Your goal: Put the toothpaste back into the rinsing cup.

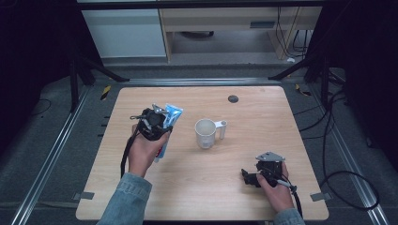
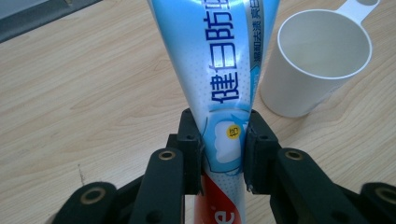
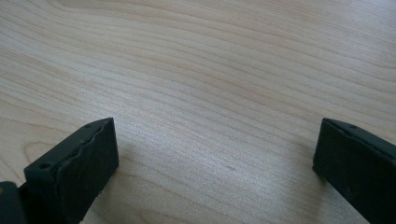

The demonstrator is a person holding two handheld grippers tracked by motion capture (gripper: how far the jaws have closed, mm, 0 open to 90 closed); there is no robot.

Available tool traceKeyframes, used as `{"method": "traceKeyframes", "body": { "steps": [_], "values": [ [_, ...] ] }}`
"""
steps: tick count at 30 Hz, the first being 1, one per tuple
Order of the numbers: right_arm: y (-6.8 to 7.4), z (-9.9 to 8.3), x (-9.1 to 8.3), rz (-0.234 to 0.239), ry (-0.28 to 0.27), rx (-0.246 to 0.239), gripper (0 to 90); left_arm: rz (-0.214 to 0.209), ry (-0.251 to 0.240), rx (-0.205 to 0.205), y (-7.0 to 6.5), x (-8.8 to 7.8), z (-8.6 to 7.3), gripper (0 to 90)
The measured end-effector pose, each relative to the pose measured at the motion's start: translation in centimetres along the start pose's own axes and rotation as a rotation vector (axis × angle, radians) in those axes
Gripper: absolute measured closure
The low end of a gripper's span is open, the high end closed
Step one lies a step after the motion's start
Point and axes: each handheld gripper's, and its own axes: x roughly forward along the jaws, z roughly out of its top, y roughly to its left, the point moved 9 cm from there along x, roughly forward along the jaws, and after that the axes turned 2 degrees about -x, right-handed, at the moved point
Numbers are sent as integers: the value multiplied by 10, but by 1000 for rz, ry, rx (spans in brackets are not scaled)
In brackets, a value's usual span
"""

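Left gripper (image 2: 224, 154) clamped on the toothpaste tube (image 2: 219, 70), tube squeezed between its jaws, beside white cup (image 2: 322, 60)

So the left gripper (image 2: 223, 149) has its two black jaws clamped on a toothpaste tube (image 2: 219, 70), squeezing it in at the sides just above the red part at the bottom. The tube is light blue with big dark blue Chinese lettering and a small yellow dot, and it runs up past the top edge. Just off to the right there's a white cup (image 2: 317, 60) sitting upright on the wooden desk (image 2: 93, 93), handle pointing away toward the top right corner.
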Motion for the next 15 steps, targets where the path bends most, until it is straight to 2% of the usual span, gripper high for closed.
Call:
{"method": "traceKeyframes", "body": {
  "steps": [6,12,15],
  "values": [
    [0,0,0,0,0,2,3,9,0,11,-5,1,3,716],
    [0,0,0,0,0,0,3,9,-20,15,-11,1,12,716],
    [0,0,0,0,0,1,3,6,-25,30,-16,1,16,716]
  ]
}}
